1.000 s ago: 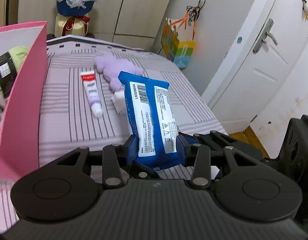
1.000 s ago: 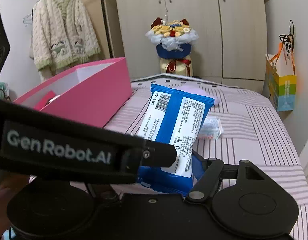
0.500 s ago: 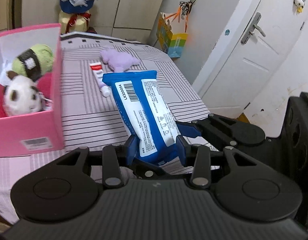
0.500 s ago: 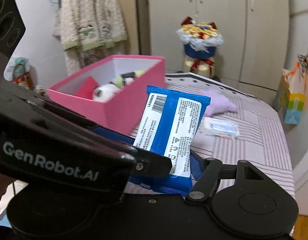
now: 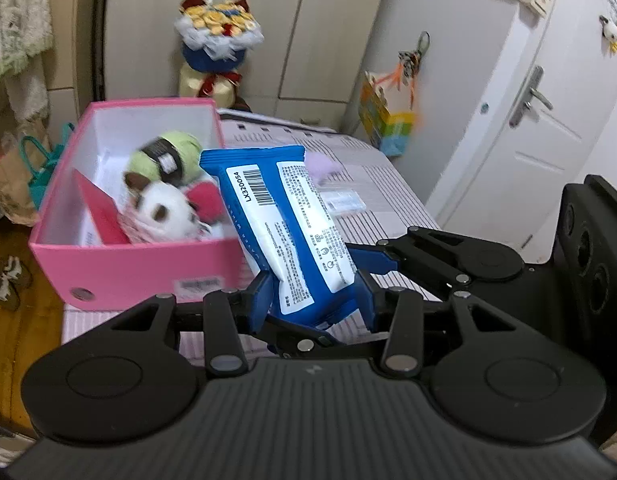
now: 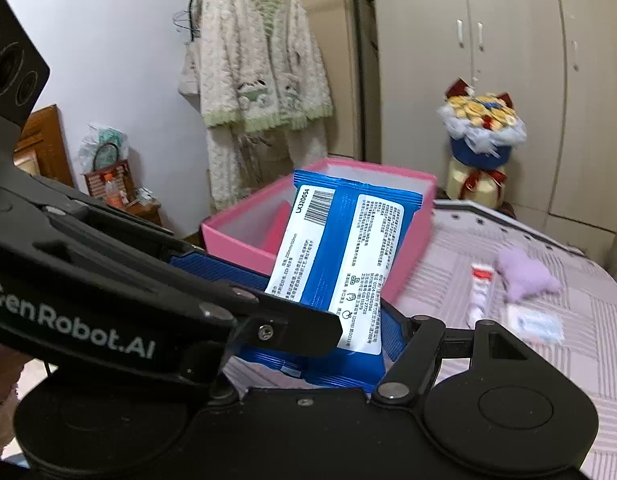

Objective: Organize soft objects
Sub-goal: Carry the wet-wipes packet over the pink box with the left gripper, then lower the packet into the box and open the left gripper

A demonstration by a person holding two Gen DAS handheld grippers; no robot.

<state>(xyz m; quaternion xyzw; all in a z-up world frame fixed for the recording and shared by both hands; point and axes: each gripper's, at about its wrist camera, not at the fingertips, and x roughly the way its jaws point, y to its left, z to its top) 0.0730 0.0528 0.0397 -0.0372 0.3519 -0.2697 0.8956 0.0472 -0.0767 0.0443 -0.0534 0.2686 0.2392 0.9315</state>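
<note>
Blue wipes pack [image 5: 286, 232] with white label panels and a barcode, held upright and tilted left, lower end pinched between blue fingers [image 5: 261, 300], top end in front of the pink box's near corner. Pink box [image 5: 120, 268] sits open on the striped bed, holding a white-and-brown plush [image 5: 164, 210], a green yarn ball [image 5: 168, 156] and something red. Behind on the bed: purple plush [image 6: 524, 274], toothpaste tube [image 6: 479, 292], small clear packet [image 6: 536, 324], near each other.

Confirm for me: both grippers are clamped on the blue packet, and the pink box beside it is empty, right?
Not empty. The left wrist view shows the pink box holding a white plush toy and a green yarn ball. Both grippers do clamp the blue packet.
</note>
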